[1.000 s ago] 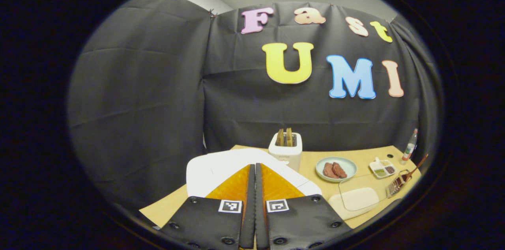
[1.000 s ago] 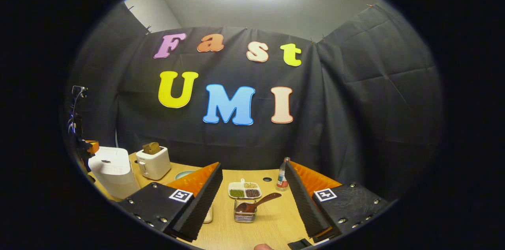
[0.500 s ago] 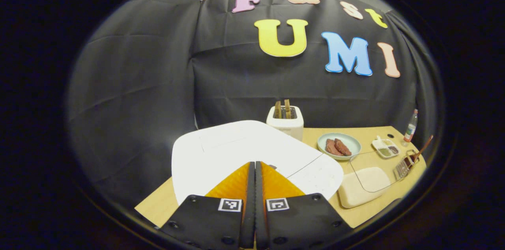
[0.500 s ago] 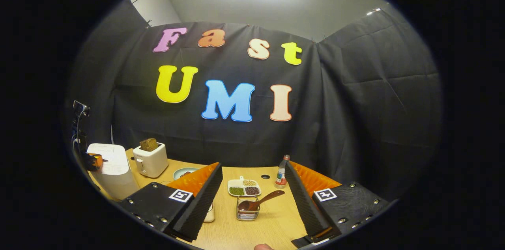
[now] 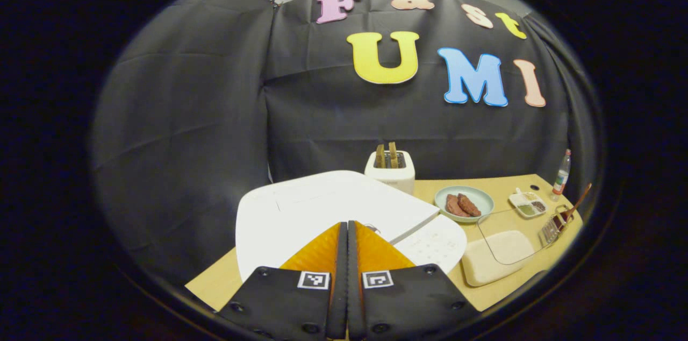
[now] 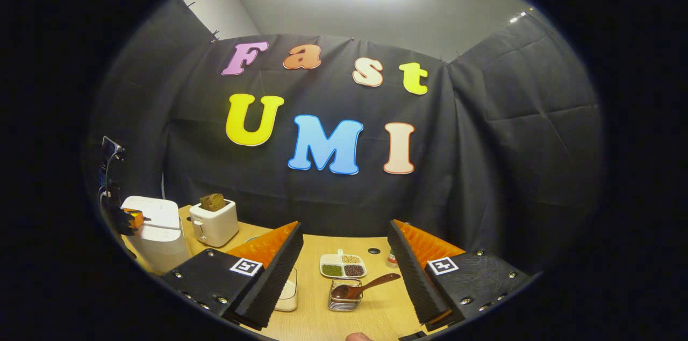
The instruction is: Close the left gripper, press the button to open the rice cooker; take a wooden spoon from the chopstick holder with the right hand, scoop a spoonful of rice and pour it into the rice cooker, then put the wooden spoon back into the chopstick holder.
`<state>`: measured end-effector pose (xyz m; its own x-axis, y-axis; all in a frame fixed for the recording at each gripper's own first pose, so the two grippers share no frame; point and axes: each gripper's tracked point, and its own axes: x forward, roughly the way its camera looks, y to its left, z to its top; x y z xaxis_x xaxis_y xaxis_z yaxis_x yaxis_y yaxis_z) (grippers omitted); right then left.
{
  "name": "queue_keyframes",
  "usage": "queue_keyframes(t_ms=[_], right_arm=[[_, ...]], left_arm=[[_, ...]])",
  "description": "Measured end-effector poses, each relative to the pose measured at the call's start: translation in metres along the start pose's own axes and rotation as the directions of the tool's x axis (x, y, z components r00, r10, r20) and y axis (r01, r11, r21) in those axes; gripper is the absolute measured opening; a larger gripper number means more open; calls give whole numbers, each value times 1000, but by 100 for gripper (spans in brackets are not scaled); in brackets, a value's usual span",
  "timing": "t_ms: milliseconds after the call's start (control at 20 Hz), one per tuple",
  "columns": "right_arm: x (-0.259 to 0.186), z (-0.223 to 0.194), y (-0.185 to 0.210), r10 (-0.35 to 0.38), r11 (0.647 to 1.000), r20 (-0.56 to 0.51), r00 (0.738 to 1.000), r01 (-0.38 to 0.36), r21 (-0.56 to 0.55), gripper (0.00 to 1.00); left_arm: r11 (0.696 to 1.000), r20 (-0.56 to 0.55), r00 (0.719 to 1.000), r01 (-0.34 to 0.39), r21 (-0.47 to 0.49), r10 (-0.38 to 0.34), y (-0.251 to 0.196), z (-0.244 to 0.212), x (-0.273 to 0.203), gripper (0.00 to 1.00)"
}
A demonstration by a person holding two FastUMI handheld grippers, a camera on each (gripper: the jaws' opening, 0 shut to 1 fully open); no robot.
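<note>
My left gripper [image 5: 348,224] is shut with nothing between its fingers, its tip resting on the white rice cooker [image 5: 317,206] near the lid's front seam, where a thin gap shows. In the right gripper view the rice cooker [image 6: 153,231] stands at the far left with the left gripper [image 6: 131,218] on top. My right gripper [image 6: 344,225] hangs open above the table. Between its fingers and lower down, the wooden spoon [image 6: 368,285] leans in the wire chopstick holder [image 6: 344,300]. A clear container of rice [image 5: 497,255] lies right of the cooker.
A white toaster [image 5: 391,168] with bread stands behind the cooker. To its right are a plate of meat [image 5: 463,203], a sectioned dish of beans [image 6: 343,265] and a small bottle [image 5: 561,170] on the wooden table [image 6: 322,322]. Black cloth walls close the back and sides.
The left gripper came down onto the cooker's lid, and the seam at the lid's front now looks wider. The right gripper turned slightly left; the bottle slid behind its right finger.
</note>
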<state>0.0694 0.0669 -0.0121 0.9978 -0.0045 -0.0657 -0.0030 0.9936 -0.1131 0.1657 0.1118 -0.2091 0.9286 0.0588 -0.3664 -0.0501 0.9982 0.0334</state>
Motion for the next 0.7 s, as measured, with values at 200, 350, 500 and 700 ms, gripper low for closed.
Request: queue_keyframes(t_ms=[200, 350, 500, 700], right_arm=[[19, 2, -23, 11, 1000, 13, 1000, -11, 17, 96], [33, -8, -37, 18, 999, -2, 1000, -18, 35, 96], [42, -14, -49, 15, 999, -10, 1000, -15, 29, 96], [55, -23, -61, 18, 999, -14, 1000, -17, 35, 96]], left_arm=[[998, 153, 986, -69, -12, 70, 10, 74, -11, 8], [994, 204, 974, -95, -47, 102, 16, 109, -15, 8], [991, 238, 963, -119, -61, 130, 16, 127, -26, 9], [992, 322, 939, -110, -61, 124, -5, 159, -59, 40]])
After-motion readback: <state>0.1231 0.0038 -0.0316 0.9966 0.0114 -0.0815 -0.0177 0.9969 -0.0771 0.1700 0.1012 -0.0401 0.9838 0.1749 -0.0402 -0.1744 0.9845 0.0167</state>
